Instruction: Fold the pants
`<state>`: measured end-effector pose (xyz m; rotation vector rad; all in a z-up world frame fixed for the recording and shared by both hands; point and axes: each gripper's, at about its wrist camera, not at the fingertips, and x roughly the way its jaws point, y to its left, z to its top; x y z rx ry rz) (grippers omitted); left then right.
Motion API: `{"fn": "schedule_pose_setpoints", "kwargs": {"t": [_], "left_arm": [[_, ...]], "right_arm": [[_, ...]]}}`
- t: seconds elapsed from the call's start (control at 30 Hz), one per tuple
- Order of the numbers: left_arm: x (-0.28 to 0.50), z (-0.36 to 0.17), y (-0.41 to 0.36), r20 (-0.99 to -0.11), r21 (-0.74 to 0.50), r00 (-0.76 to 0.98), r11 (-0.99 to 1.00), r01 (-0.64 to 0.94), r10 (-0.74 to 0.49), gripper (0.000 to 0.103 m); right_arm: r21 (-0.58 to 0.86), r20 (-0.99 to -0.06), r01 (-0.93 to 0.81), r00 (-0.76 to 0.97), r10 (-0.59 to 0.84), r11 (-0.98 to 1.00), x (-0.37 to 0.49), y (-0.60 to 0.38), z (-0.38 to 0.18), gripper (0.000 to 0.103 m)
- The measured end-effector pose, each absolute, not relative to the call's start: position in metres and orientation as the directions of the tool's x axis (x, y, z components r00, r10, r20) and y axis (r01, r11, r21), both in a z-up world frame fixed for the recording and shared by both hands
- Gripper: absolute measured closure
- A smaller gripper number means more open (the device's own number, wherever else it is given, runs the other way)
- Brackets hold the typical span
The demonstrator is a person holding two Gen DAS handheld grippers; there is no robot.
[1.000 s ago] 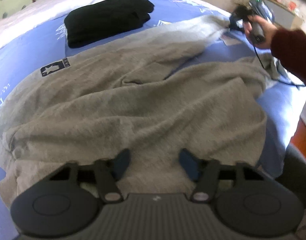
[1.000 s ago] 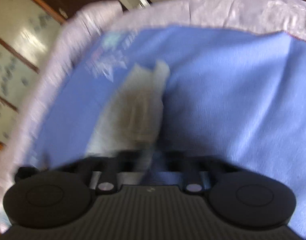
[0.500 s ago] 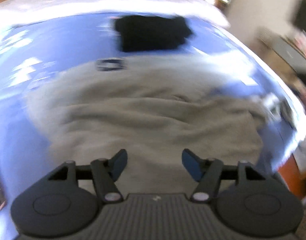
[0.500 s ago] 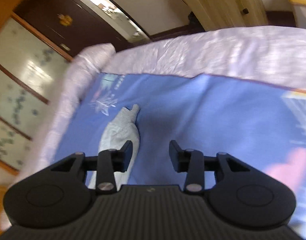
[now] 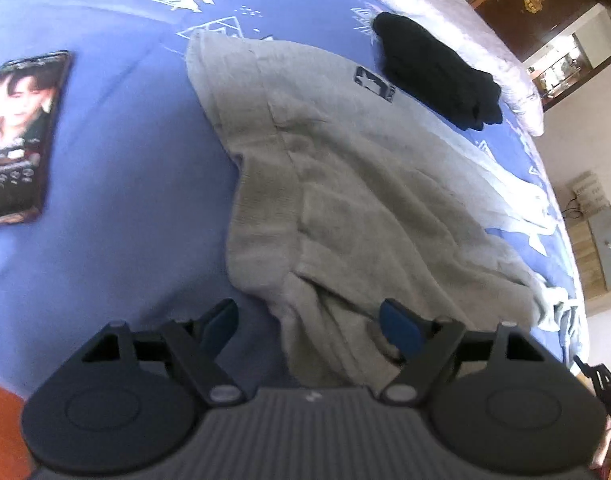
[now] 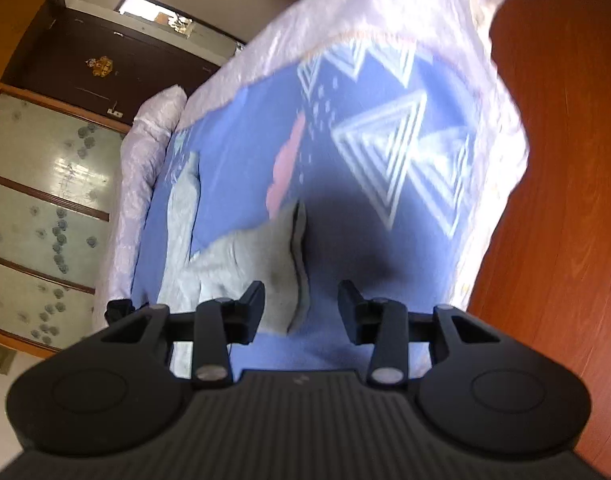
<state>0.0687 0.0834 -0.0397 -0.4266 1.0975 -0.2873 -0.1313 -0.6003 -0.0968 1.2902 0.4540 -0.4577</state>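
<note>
Grey sweatpants (image 5: 345, 184) with a small dark logo patch lie spread along the blue bedsheet (image 5: 137, 208). My left gripper (image 5: 309, 320) hovers over their near end. Its jaws are opening, the grey cloth lies under the gap, and the pads are clear of it. In the right wrist view a grey leg end (image 6: 273, 264) rests on the sheet (image 6: 345, 184). My right gripper (image 6: 301, 300) stands open just above it. The left fingertip (image 6: 255, 298) is beside the cuff, and nothing is gripped.
A phone (image 5: 17, 136) lies face up on the sheet to the left. A folded black garment (image 5: 437, 72) sits beyond the pants, next to a pale quilt (image 5: 445, 12). The bed's edge drops to an orange wood floor (image 6: 565, 200). A dark wardrobe (image 6: 85, 60) stands behind.
The right gripper let go of the grey leg end, opened and drew back along the bed. The left gripper swung and rolled over to the pants' other end, its jaws spreading wider.
</note>
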Motion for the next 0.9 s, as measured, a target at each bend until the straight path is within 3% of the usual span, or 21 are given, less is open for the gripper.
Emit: {"fn": "schedule_pose_setpoints", "kwargs": {"t": [0.03,0.13,0.17,0.2,0.43,0.53,0.67,0.77,0.83,0.9], "left_arm": [[0.069,-0.041,0.078,-0.789,-0.469,0.439,0.883,0.023,-0.430,0.027],[0.070,-0.044,0.063,-0.788,-0.465,0.434,0.884,0.043,-0.436,0.059],[0.069,-0.043,0.060,-0.789,-0.462,0.430,0.885,0.054,-0.438,0.069],[0.069,-0.040,0.059,-0.788,-0.458,0.434,0.887,0.063,-0.437,0.076],[0.061,-0.019,0.080,-0.777,-0.453,0.483,0.892,0.016,-0.403,0.080],[0.061,-0.012,0.093,-0.772,-0.453,0.506,0.891,-0.013,-0.385,0.080],[0.062,-0.010,0.101,-0.779,-0.440,0.519,0.896,-0.055,-0.351,0.080],[0.063,-0.010,0.102,-0.787,-0.431,0.520,0.899,-0.074,-0.334,0.080],[0.061,-0.010,0.102,-0.789,-0.428,0.520,0.900,-0.085,-0.327,0.080],[0.061,-0.009,0.101,-0.791,-0.421,0.521,0.903,-0.081,-0.321,0.080]], "right_arm": [[0.801,-0.562,0.559,0.825,-0.053,0.216,-0.125,-0.599,-0.097,0.060],[0.747,-0.611,0.608,0.787,-0.082,0.268,-0.113,-0.594,-0.087,0.075],[0.743,-0.611,0.608,0.787,-0.087,0.280,-0.113,-0.595,-0.082,0.095],[0.763,-0.588,0.586,0.805,-0.084,0.274,-0.116,-0.597,-0.078,0.095],[0.866,-0.304,0.381,0.915,-0.264,0.325,-0.161,-0.619,0.022,0.096],[0.846,-0.240,0.371,0.906,-0.347,0.384,-0.151,-0.639,0.061,0.096],[0.795,-0.282,0.452,0.866,-0.413,0.404,-0.090,-0.664,0.078,0.101],[0.701,-0.376,0.573,0.803,-0.462,0.426,-0.027,-0.673,0.069,0.094],[0.666,-0.438,0.606,0.790,-0.429,0.436,0.002,-0.675,0.052,0.094],[0.694,-0.437,0.568,0.821,-0.368,0.442,-0.009,-0.672,0.034,0.094]]}}
